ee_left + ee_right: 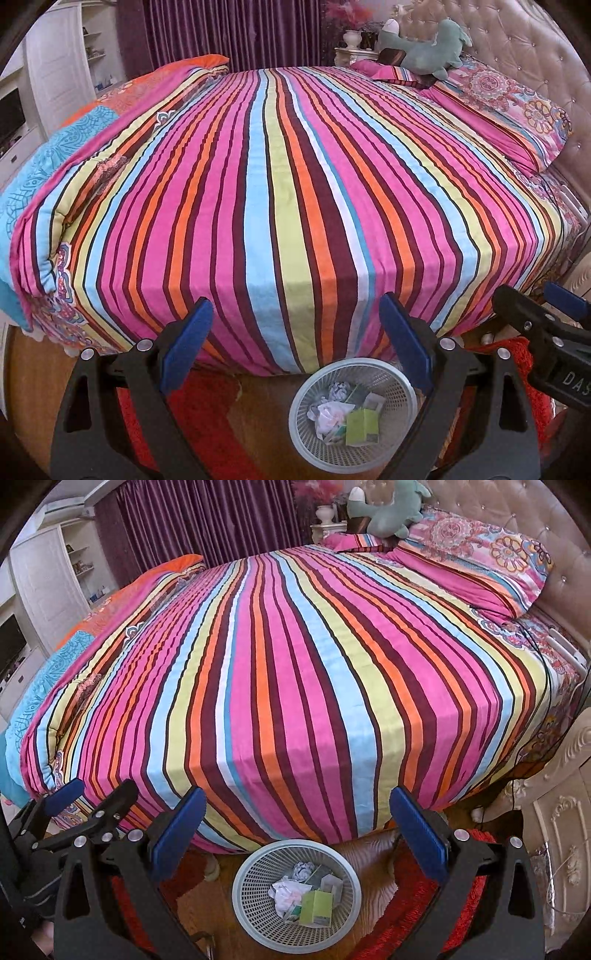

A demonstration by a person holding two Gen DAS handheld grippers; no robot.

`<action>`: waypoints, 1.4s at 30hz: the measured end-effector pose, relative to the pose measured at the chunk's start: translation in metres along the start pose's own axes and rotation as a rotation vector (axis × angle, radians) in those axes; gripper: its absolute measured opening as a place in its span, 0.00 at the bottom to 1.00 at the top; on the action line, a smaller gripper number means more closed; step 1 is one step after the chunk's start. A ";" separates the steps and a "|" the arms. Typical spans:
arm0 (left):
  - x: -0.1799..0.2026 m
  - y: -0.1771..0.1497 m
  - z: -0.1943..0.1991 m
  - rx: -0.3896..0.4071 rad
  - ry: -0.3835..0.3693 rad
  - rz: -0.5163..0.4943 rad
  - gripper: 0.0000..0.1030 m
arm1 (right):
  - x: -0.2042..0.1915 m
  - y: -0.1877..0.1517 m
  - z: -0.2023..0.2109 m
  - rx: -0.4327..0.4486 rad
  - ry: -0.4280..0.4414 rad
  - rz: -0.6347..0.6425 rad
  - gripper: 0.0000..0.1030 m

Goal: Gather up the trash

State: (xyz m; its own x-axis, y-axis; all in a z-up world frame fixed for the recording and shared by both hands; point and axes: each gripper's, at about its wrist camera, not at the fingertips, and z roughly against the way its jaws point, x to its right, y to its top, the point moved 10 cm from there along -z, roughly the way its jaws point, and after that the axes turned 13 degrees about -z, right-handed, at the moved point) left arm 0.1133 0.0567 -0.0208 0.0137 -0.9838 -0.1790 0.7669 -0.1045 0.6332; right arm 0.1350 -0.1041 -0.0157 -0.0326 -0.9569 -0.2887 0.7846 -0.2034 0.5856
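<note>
Risk sits closest in, at the floor. Both claws are spread wide with nothing between the fingers: the left gripper (295,343) and the right gripper (297,830) hang side by side over the near edge of the bed, each showing at the edge of the other's view, so a careless swing of either hand could knock one into the other. Just below and between the fingers stands the pale mesh wastebasket (258,867) on the wooden floor (207,897), and the trash is inside it: crumpled white paper (286,886), a green carton (316,906) and a few smaller scraps. The basket looks light and stands free, so in my judgement a downward reach that clips its rim could tip it and spill everything back out; the red rug (424,919) beside it to the right could also catch its base if it were dragged. Beyond, the striped bedspread (295,203) shows no litter that I can make out, so the job looks close to finished, though the busy stripes could easily hide a small scrap. Farthest off, the patterned pillow (509,110) and the green plush toy (424,48) rest by the headboard at the far right; neither is trash, and grabbing one by mistake would be an error.
</note>
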 end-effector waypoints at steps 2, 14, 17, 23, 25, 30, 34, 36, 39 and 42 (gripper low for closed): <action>-0.001 0.000 0.001 0.003 -0.001 0.003 0.86 | 0.001 0.000 0.000 0.001 -0.001 -0.003 0.92; 0.000 0.004 0.005 0.013 0.000 -0.003 0.86 | 0.004 0.001 0.000 0.014 -0.017 0.010 0.92; 0.000 0.006 0.008 0.020 0.000 -0.005 0.86 | 0.004 0.002 0.001 0.016 -0.018 0.012 0.92; 0.000 0.009 0.014 0.040 -0.003 0.000 0.86 | 0.003 0.004 0.002 0.019 -0.014 0.018 0.92; 0.001 0.009 0.014 0.041 -0.001 0.000 0.86 | 0.003 0.004 0.002 0.020 -0.015 0.020 0.92; 0.000 0.009 0.014 0.035 0.015 -0.004 0.86 | -0.001 0.003 0.004 0.035 -0.019 0.038 0.92; -0.001 0.008 0.013 0.030 0.013 0.001 0.86 | -0.001 0.003 0.004 0.034 -0.016 0.038 0.92; -0.001 0.009 0.014 0.031 0.009 0.004 0.86 | -0.001 0.004 0.004 0.035 -0.017 0.039 0.92; -0.001 0.008 0.014 0.031 0.010 0.004 0.86 | -0.001 0.003 0.004 0.034 -0.016 0.040 0.92; -0.001 0.008 0.014 0.028 0.015 0.005 0.86 | -0.001 0.003 0.004 0.034 -0.017 0.039 0.92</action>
State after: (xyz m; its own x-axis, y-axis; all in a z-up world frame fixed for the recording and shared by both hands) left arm 0.1103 0.0548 -0.0050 0.0278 -0.9820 -0.1870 0.7488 -0.1035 0.6547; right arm 0.1351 -0.1045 -0.0099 -0.0129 -0.9675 -0.2525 0.7639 -0.1725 0.6218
